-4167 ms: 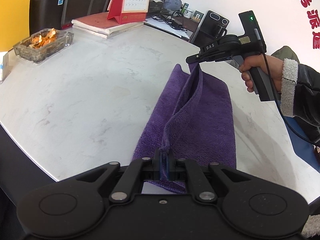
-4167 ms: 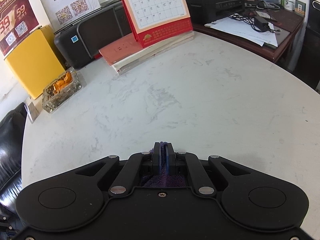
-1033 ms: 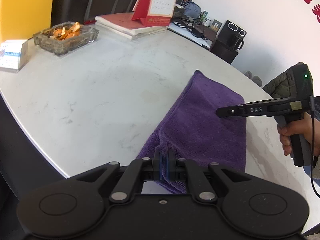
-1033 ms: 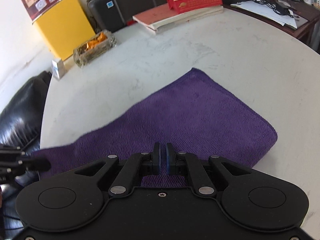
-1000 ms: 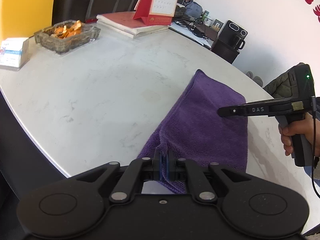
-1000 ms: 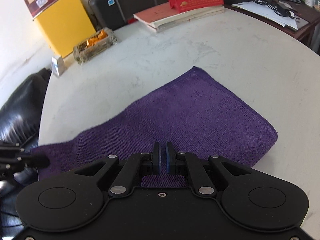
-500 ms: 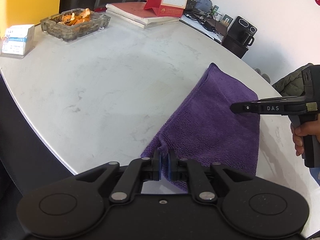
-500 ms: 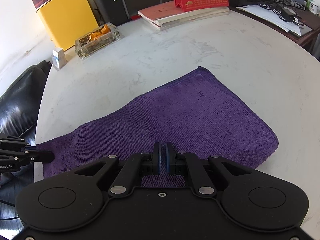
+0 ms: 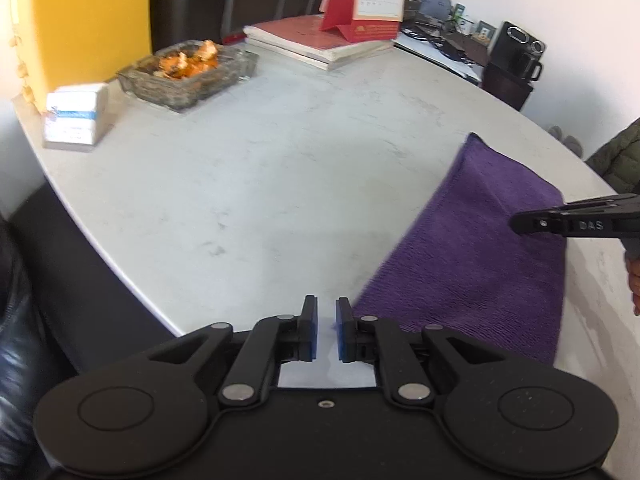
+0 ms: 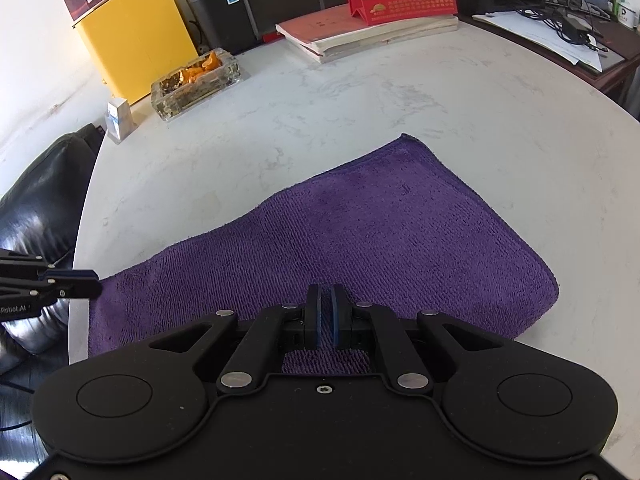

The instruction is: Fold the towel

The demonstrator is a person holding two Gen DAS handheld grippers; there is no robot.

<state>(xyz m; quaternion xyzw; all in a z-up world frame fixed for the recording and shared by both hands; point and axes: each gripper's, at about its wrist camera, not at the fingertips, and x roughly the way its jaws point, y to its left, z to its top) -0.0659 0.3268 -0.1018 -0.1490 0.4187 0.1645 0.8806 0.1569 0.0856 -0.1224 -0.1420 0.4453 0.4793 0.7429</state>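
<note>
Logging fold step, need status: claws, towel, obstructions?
Left claw open, empty. Right claw slightly open over towel. Towel folded, flat on table. Nothing obstructing.

Towel flat on table, near edge; ashtray far left; books behind.

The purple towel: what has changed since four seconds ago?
The towel was laid down flat, folded, on the table. Both grippers let go: the left gripper is open beside it, the right gripper slightly open above it. The ashtray stayed put.
</note>
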